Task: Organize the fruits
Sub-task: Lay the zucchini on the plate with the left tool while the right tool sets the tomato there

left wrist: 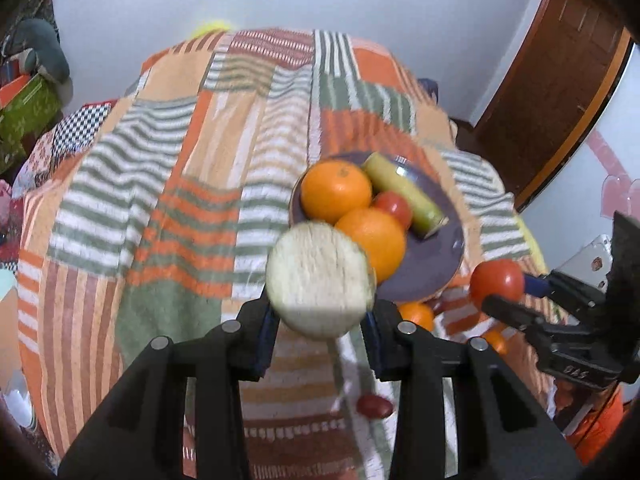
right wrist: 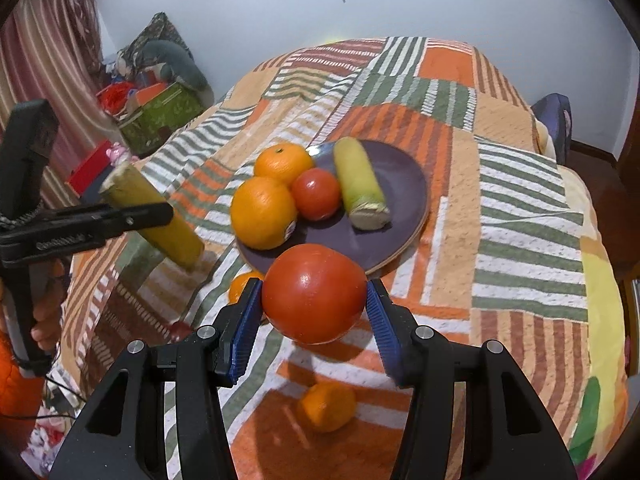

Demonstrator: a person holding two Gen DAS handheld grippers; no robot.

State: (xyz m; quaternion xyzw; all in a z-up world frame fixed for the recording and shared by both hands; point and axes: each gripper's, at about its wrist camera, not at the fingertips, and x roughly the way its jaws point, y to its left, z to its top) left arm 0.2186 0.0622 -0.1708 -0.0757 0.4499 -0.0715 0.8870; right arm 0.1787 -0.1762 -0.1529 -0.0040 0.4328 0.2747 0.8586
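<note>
A purple plate (left wrist: 432, 264) (right wrist: 400, 184) on the striped bedspread holds two oranges (left wrist: 336, 190) (right wrist: 262, 214), a tomato (right wrist: 316, 194) and a yellow-green stalk piece (right wrist: 360, 184). My left gripper (left wrist: 320, 320) is shut on a second yellow-green stalk piece (left wrist: 320, 280) (right wrist: 160, 216), held in the air left of the plate. My right gripper (right wrist: 314, 304) is shut on a large red tomato (right wrist: 314, 292) (left wrist: 496, 280), held just in front of the plate.
Loose oranges (right wrist: 328, 406) (left wrist: 416, 314) and a small red fruit (left wrist: 374, 406) lie on the bedspread near the plate's front edge. Boxes and clutter (right wrist: 160, 116) stand left of the bed. A wooden door (left wrist: 560, 92) is at the right.
</note>
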